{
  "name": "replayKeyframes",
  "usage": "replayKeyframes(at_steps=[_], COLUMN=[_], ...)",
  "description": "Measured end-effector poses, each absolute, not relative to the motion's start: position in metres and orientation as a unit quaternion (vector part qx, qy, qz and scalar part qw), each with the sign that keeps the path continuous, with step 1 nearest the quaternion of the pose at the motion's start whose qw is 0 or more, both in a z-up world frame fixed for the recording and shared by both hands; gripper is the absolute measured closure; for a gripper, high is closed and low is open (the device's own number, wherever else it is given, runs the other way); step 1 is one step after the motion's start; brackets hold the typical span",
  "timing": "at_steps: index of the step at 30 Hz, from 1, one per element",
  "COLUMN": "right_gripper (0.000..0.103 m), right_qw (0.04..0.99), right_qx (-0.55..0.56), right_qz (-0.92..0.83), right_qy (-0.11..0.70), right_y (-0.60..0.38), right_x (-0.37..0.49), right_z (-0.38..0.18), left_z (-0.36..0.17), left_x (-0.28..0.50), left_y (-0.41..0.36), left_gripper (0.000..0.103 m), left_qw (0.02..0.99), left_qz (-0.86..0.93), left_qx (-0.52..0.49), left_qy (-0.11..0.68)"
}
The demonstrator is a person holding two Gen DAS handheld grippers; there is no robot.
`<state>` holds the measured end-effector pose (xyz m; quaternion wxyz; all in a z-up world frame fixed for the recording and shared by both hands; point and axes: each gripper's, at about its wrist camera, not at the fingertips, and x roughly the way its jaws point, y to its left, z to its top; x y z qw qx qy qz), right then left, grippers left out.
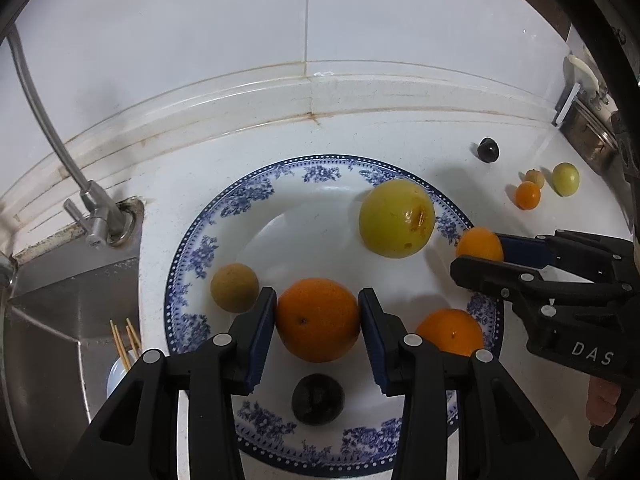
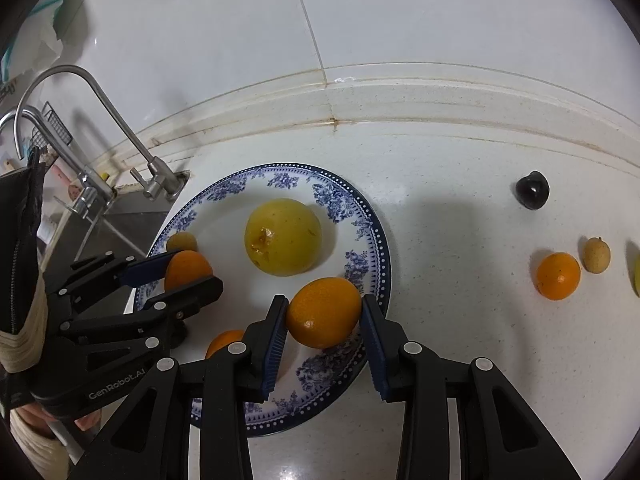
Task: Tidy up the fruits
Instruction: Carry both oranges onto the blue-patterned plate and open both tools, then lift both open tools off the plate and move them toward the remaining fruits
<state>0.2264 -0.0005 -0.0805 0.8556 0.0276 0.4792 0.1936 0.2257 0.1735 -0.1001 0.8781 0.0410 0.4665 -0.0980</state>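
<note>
Left tongs (image 1: 318, 316) bracket an orange (image 1: 318, 320) on the plate (image 1: 192, 248), pads barely touching; right tongs (image 2: 324, 316) pinch another orange (image 2: 323, 312)

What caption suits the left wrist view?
Left hand-held gripper around an orange on the plate.

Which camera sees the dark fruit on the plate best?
The left wrist view: the dark fruit sits whole on the plate, between the left gripper's fingers. In the right wrist view the left gripper hides it.
</note>
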Motion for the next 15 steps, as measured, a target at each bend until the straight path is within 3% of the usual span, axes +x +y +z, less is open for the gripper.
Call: replayKeyframes(at_steps=[1, 3, 15], right_gripper=[0.064, 0.059, 0.055], right_qw=[0.856, 0.858, 0.886], right_qx=[0.028, 0.030, 0.015], right_qz=[0.194, 0.195, 0.182], right_qy=[0.479, 0.474, 0.426], right_y=[0.000, -0.001, -0.001], right_x=[0.226, 0.224, 0.186], right_z=[-0.080, -0.078, -0.041], left_z=[-0.097, -0.092, -0.046], left_x=[0.223, 0.219, 0.171], left_y=[0.174, 0.175, 0.176], left_gripper=[0.050, 0.044, 0.041], left_qw=[0.882, 0.886, 0.916], left_qz=[-0.097, -0.091, -0.074], left_qx=[0.041, 0.044, 0.031], left_qy=[0.460, 0.453, 0.393])
